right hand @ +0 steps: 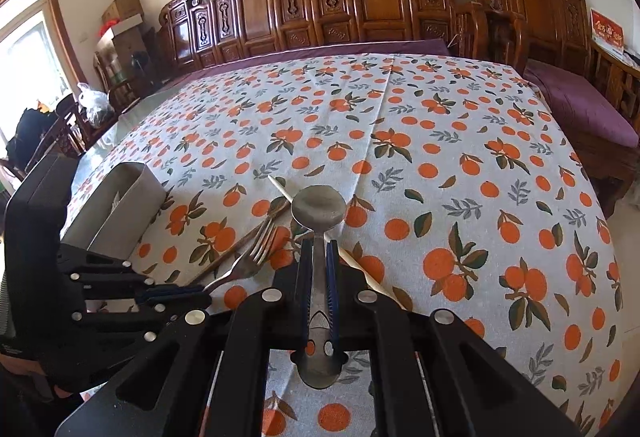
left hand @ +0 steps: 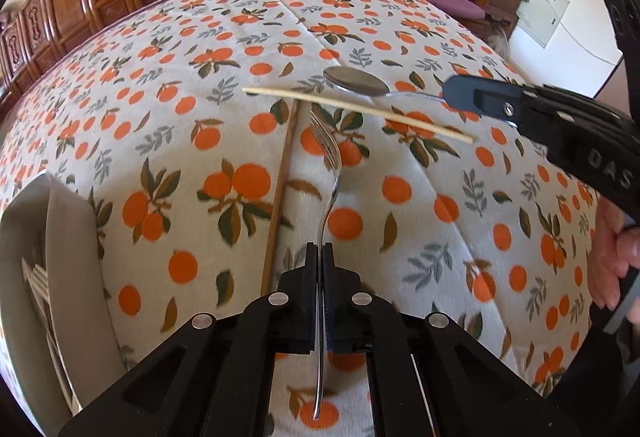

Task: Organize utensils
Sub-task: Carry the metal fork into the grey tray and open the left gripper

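On the table (left hand: 460,237), covered by a cloth printed with oranges, the left wrist view alone shows both ends of the pale chopstick (left hand: 360,109) lying crosswise and a person's hand (left hand: 616,269) at the right edge; the right wrist view alone shows the whole grey holder (right hand: 116,209) near the table's left edge, which the left view cuts off at its lower left (left hand: 60,269). The left gripper (left hand: 319,257) is clamped tight on the handle of a fork (left hand: 328,165), whose tines point toward the far edge, just short of the pale chopstick. A brown chopstick (left hand: 282,193) lies beside the fork, to its left. The right gripper (right hand: 319,257) is closed on the handle of a spoon (right hand: 319,207), bowl ahead of its fingertips, over the pale chopstick. Both grippers tilt downward toward the table.
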`<move>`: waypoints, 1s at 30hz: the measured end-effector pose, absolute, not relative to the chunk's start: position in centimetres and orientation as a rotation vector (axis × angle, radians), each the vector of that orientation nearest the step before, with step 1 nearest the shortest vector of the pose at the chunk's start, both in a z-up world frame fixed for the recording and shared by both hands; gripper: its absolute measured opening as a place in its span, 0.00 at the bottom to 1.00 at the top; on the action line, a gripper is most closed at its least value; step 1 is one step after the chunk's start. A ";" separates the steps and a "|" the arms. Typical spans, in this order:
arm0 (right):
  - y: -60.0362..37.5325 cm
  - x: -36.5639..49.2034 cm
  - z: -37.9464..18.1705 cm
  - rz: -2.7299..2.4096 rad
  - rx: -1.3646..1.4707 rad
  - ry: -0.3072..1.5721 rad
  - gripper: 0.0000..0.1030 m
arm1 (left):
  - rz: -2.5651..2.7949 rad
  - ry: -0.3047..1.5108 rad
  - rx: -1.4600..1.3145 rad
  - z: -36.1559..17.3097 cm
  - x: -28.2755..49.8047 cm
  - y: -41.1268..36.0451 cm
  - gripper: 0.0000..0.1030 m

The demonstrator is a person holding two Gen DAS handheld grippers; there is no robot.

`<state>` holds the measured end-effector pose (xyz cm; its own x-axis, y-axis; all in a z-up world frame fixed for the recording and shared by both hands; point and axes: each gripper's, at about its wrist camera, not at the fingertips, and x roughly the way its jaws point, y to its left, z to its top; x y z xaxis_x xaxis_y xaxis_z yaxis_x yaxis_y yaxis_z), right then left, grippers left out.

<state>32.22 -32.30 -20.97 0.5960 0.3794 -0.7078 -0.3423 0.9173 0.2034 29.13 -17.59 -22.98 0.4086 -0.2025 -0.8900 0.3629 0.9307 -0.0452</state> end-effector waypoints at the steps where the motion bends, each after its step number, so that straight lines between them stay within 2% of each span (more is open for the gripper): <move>1: -32.1 32.2 -20.9 0.420 0.042 0.833 0.08 | -0.358 1.093 0.164 -22.9 28.9 -17.4 0.01; 30: -25.0 30.5 -18.8 0.490 -0.056 0.795 0.08 | -0.266 0.936 0.081 -14.9 24.4 -7.1 0.01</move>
<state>30.47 -25.02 -18.75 0.5945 0.4009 -0.6970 -0.4426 0.8869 0.1326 24.45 -7.10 -14.91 0.5632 -0.1909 -0.8040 0.2609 0.9643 -0.0462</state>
